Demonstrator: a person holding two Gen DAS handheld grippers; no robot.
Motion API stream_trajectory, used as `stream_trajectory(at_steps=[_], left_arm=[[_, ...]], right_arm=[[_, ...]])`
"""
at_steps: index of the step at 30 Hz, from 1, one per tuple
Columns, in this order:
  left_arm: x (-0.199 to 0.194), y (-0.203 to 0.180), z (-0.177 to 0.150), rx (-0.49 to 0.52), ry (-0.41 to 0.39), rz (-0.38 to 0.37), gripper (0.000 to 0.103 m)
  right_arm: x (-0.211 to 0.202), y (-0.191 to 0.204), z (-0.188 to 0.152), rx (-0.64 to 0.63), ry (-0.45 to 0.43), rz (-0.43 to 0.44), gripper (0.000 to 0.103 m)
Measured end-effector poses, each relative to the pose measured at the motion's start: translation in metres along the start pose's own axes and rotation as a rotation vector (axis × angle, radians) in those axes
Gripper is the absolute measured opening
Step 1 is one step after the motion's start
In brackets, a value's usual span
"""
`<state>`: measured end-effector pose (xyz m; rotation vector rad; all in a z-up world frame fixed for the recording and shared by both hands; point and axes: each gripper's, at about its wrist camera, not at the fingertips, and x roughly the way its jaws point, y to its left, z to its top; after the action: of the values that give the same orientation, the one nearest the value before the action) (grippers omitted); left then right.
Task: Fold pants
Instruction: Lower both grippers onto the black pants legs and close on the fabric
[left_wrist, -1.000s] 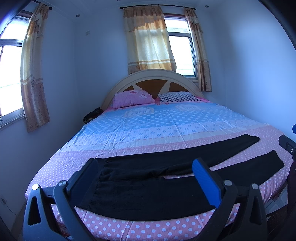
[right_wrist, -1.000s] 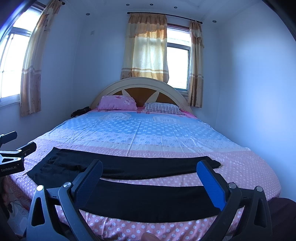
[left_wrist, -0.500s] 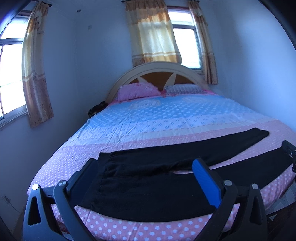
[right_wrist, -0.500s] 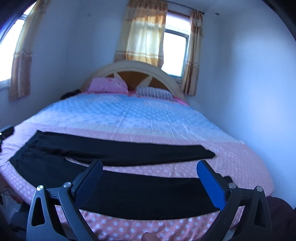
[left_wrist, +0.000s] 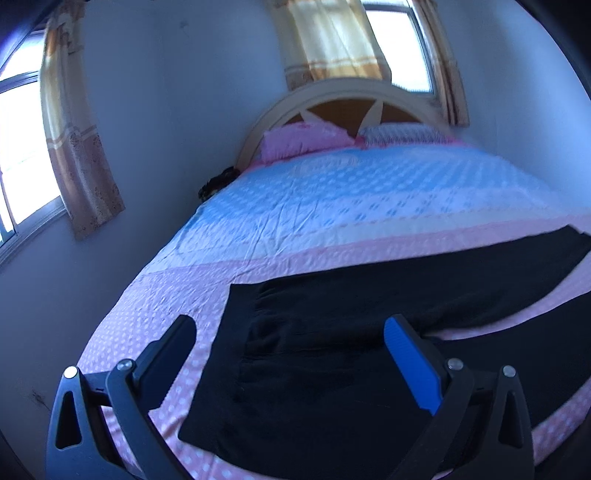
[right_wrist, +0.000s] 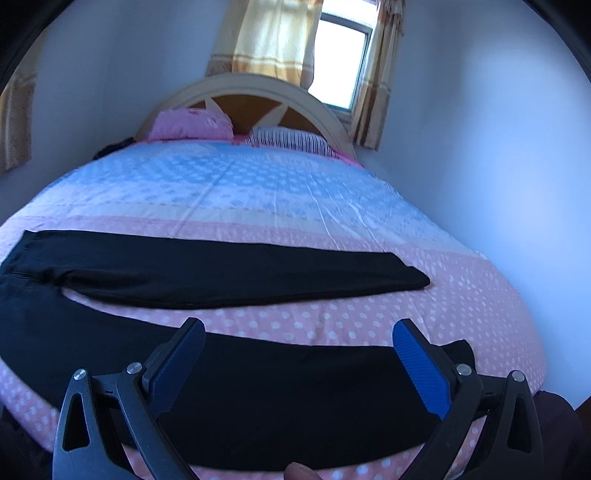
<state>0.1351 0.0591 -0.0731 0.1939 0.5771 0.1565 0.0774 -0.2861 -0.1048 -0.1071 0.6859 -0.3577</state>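
Observation:
Black pants (left_wrist: 332, 332) lie flat across the foot of the bed, waistband to the left, two legs spread apart toward the right. In the left wrist view my left gripper (left_wrist: 291, 343) hovers open above the waistband end, nothing between its fingers. The right wrist view shows the far leg (right_wrist: 236, 273) and the near leg (right_wrist: 295, 391) with a strip of pink sheet between them. Over the near leg, close to its cuff, my right gripper (right_wrist: 299, 350) stands open and empty.
The bed (left_wrist: 332, 206) has a blue and pink dotted sheet, a pink pillow (right_wrist: 188, 123), a striped pillow (right_wrist: 291, 140) and a curved headboard (right_wrist: 255, 96). Walls stand close on both sides. A fingertip (right_wrist: 297, 470) shows at the bottom edge.
Both grippers have dropped lower and closer to the pants, tilting down toward the bed. The left one shifted toward the waistband end, the right toward the near leg's cuff. Both stayed open.

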Motion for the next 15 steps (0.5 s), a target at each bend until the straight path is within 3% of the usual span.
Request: stream_trajectory(at_steps=[8,15], left_arm=[[0.059,0.018,0.01,0.03,0.092,0.047,0.103],[0.113,0.044,0.019,0.054,0.176,0.052,0.103]], right_arm=[[0.06,-0.016,0.013,-0.039,0.089,-0.046,0.102],[0.112,-0.049,0.037,-0.03,0.16,-0.013,0.102]])
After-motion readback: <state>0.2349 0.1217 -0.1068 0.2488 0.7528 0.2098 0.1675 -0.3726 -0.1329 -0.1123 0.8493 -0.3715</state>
